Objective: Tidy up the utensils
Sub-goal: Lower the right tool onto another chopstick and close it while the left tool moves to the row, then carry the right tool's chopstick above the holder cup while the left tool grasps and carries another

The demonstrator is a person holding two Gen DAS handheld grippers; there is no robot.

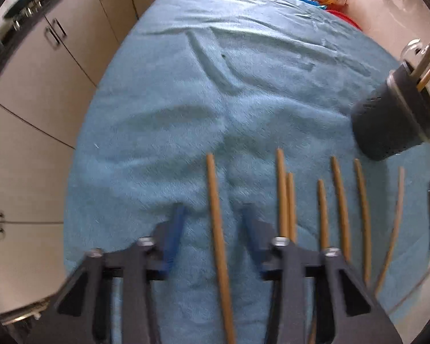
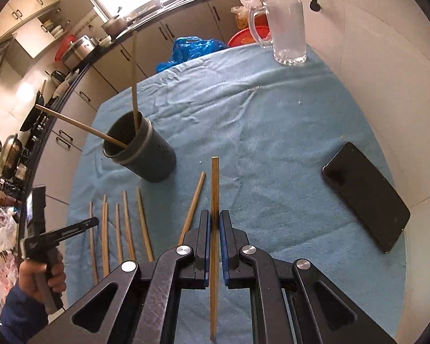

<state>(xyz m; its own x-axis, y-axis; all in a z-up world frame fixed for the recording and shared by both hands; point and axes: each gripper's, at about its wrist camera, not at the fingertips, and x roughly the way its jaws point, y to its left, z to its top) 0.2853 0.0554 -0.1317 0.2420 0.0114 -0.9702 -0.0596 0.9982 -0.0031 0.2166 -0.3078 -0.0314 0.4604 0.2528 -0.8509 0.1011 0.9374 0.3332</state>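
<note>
We see right claw (image 2: 215, 223) clamped on a chopstick (image 2: 214, 189); left claw (image 1: 212, 215) open, straddling another stick (image 1: 216, 209) on table (image 1: 163, 120).

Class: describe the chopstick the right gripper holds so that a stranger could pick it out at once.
Start at the dark holder on the blue cloth. Wooden chopsticks lie in a row before it. The held chopstick is rightmost, clamped between the right gripper fingers; the others lie free.

Blue cloth (image 2: 272, 132), tan chopsticks (image 2: 142, 223)
</note>
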